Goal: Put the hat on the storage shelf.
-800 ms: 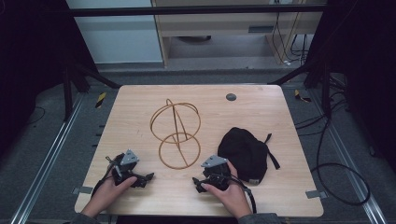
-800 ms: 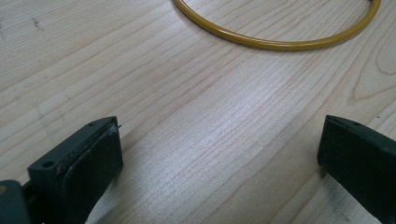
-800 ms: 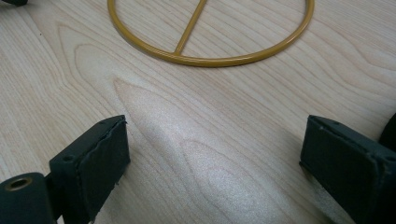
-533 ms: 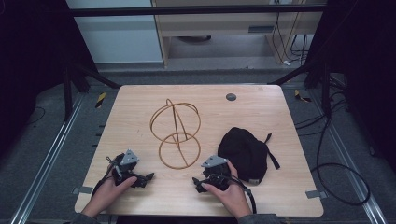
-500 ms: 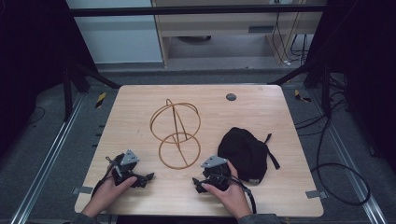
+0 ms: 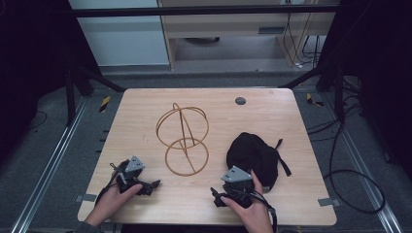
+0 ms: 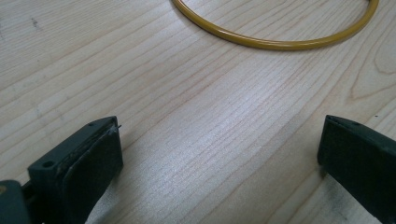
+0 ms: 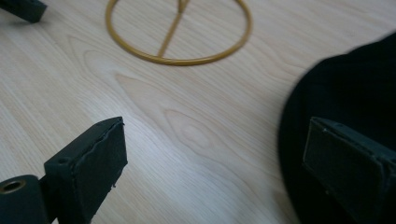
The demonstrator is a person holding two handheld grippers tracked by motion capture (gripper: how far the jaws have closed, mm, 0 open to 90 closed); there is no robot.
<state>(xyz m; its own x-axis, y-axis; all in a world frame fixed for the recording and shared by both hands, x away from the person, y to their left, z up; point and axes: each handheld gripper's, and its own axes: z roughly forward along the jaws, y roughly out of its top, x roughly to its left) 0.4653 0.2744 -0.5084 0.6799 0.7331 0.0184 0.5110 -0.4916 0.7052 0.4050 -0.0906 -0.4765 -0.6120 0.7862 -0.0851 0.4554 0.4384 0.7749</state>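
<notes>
Resting near edge, both grippers spread: left gripper [image 6: 154,184], right gripper [image 6: 214,195] | yellow wire ring stand [image 6: 183,138] far-centre | black fabric cap [image 6: 253,156] right | small dark disc [image 6: 240,101] far

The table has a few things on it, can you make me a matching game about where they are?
Things:
1. black cap
2. yellow wire stand
3. left tongs
4. small dark disc

Places:
A. middle of the table
B. far edge, alone
C. right side, by the right tongs
D. near left corner, open over bare wood

Pairs: 1-C, 2-A, 3-D, 4-B
</notes>
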